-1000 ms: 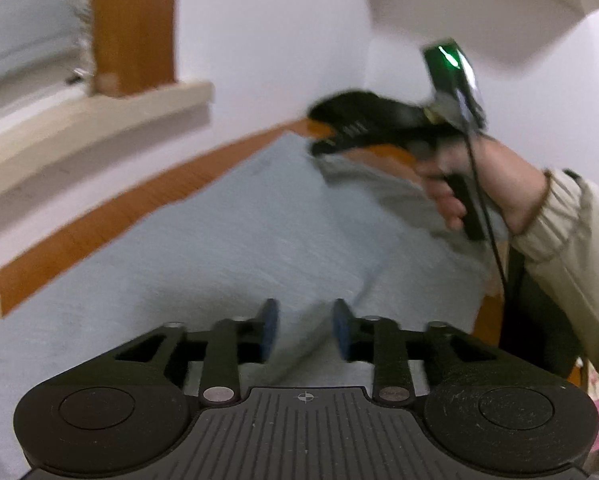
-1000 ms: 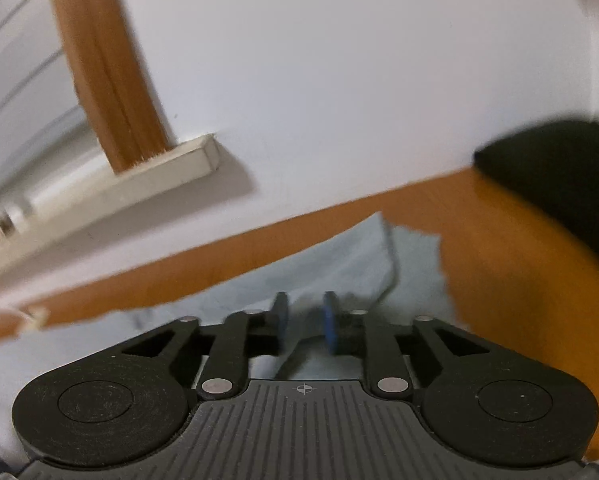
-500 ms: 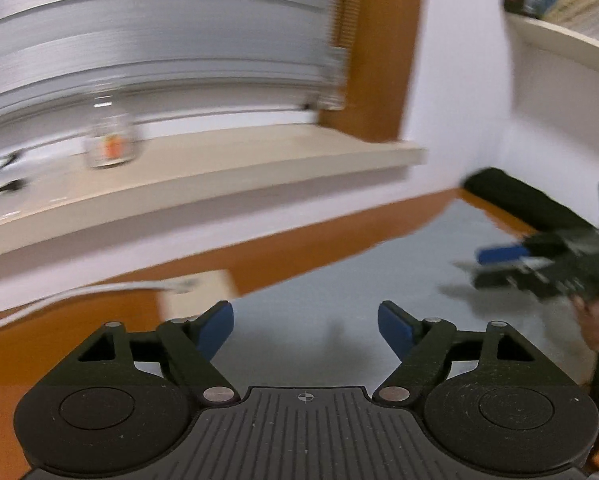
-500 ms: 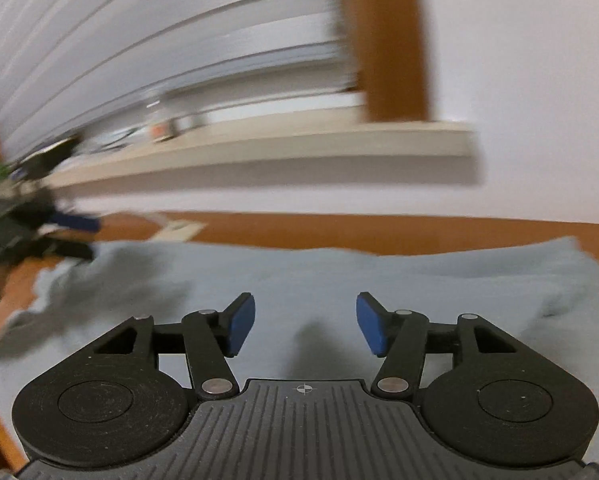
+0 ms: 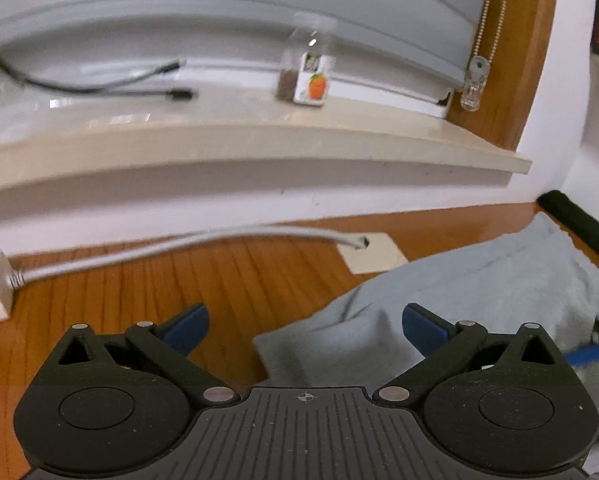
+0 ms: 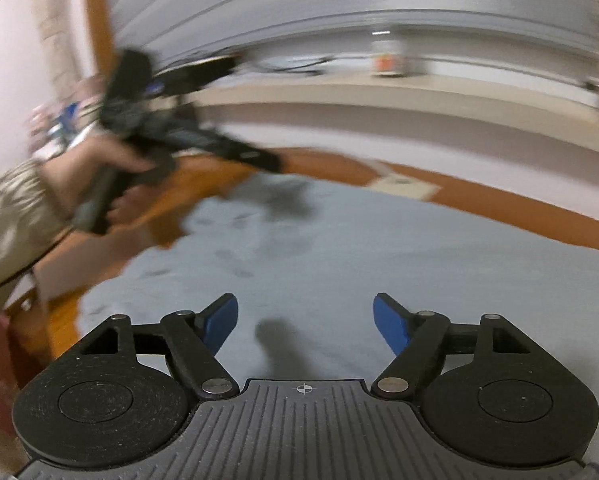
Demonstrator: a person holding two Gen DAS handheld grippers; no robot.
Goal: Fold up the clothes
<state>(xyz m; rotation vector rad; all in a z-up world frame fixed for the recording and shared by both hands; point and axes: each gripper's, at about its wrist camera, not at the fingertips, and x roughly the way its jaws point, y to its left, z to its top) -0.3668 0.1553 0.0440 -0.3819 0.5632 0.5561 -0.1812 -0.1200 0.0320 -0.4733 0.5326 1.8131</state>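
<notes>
- Now the left hand-held gripper point(image 5: 305, 322) has its blue fingers point(image 5: 185, 326) far apart, and they have just been opening. Nothing is between them.
- Under it is the edge of the light blue cloth point(image 5: 459, 292), with one corner lying on the wooden bench point(image 5: 159, 280).
- Next, the right hand-held gripper point(image 6: 305, 322) also has its fingers apart, just opened too, and holds nothing.
- It hangs over the middle of the cloth, which lies spread flat on the bench.
- In the right view, a hand point(image 6: 99, 176) in a tan sleeve point(image 6: 7, 216) holds the left tool, all blurry.
- Farther back, a grey cable point(image 5: 179, 248) runs over the bench to a pale paper point(image 5: 371, 256).
- A small bottle point(image 5: 307, 76) with an orange picture stands on the window ledge point(image 5: 259, 140).
</notes>
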